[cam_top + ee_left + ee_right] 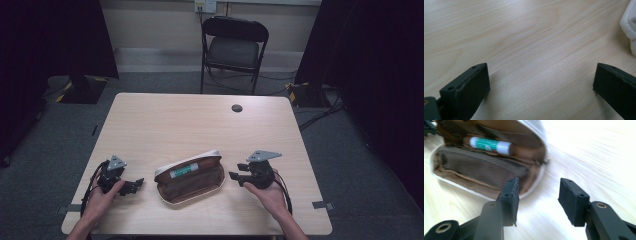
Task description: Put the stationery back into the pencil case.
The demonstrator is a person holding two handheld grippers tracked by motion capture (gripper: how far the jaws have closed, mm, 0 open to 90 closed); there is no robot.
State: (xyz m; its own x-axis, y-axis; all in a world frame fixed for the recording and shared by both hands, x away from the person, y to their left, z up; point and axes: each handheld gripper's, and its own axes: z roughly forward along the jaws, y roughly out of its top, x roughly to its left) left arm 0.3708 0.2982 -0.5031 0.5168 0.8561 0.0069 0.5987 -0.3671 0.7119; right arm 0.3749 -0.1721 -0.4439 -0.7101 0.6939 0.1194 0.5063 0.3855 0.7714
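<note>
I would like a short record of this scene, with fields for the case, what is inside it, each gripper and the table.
case: brown pencil case with a white edge, lying open near the front of the table, between the two grippers
contents: a white and green tube in the upper half; a mesh pocket in the lower half
left gripper: jaws open, nothing between them, beside the case and apart from it
right gripper: jaws apart, nothing between them, pointing at the case's end
table: light wood, with a round dark cable hole near the far edge
</note>
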